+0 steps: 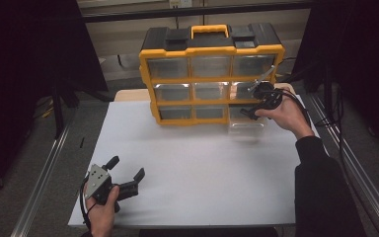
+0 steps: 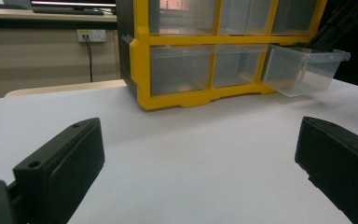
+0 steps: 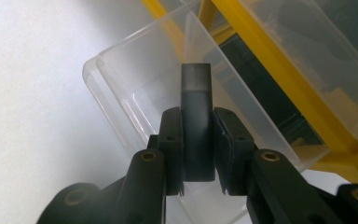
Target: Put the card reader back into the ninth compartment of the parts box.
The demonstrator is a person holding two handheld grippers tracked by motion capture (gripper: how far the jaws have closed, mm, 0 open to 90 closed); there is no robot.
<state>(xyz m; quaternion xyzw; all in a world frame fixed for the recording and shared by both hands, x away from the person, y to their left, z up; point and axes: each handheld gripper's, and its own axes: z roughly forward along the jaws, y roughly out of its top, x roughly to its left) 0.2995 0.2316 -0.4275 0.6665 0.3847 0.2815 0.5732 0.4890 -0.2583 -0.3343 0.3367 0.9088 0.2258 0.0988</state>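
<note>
— Where are we?
— Our right gripper (image 3: 198, 154) fingers clamp a dark block over the pulled-out clear drawer (image 3: 135, 88); left gripper (image 1: 123, 180) fingers stand wide.
— Next?
— Probably release it inside.

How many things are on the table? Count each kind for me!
Yellow-and-black drawer organizer: 1
Clear drawers, the pulled-out drawer at bottom right included: 9
Dark block clamped in the right hand-held gripper: 1
Hand-held grippers, with the left hand-held gripper open: 2
Total: 13
</note>
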